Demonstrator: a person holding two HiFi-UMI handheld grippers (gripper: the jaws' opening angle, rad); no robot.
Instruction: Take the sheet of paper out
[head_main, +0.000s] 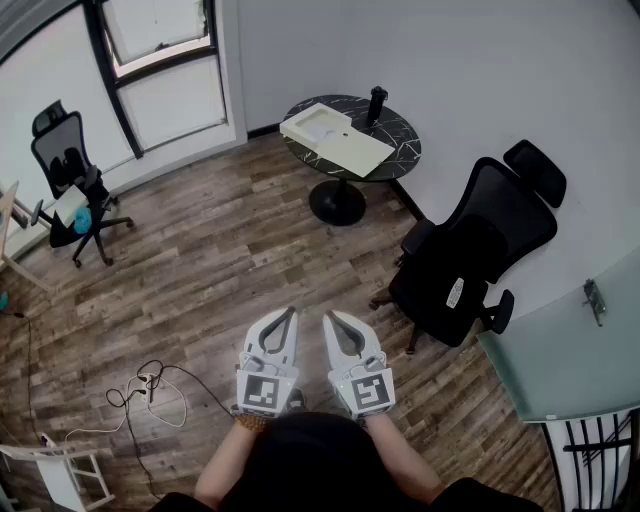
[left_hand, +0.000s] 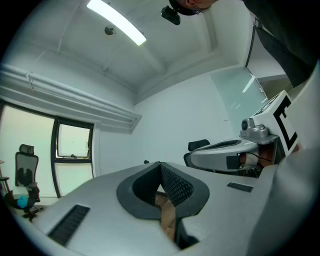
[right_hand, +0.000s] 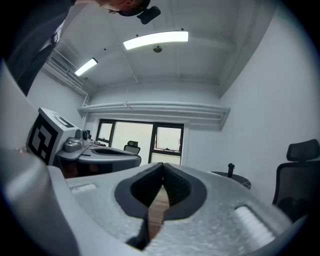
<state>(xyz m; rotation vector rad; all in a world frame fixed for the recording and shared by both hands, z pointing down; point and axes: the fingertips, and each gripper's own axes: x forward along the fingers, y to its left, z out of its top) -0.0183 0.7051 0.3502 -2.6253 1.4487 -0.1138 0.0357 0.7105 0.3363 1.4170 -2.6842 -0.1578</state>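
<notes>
A pale cream flat packet (head_main: 335, 137), perhaps a folder or an envelope, lies on the round black marble table (head_main: 400, 135) far ahead. I cannot make out a separate sheet of paper. My left gripper (head_main: 292, 312) and right gripper (head_main: 330, 315) hover side by side over the wooden floor, well short of that table, both pointing level. In the left gripper view the left gripper (left_hand: 160, 164) is shut with its tips meeting and nothing between them. The right gripper (right_hand: 162, 176) is likewise shut and empty.
A black cylinder (head_main: 377, 103) stands on the round table beside the packet. A black office chair (head_main: 470, 260) sits to the right, with a frosted glass tabletop (head_main: 570, 350) past it. Another chair (head_main: 70, 175) stands far left. Cables (head_main: 150, 390) lie on the floor at the lower left.
</notes>
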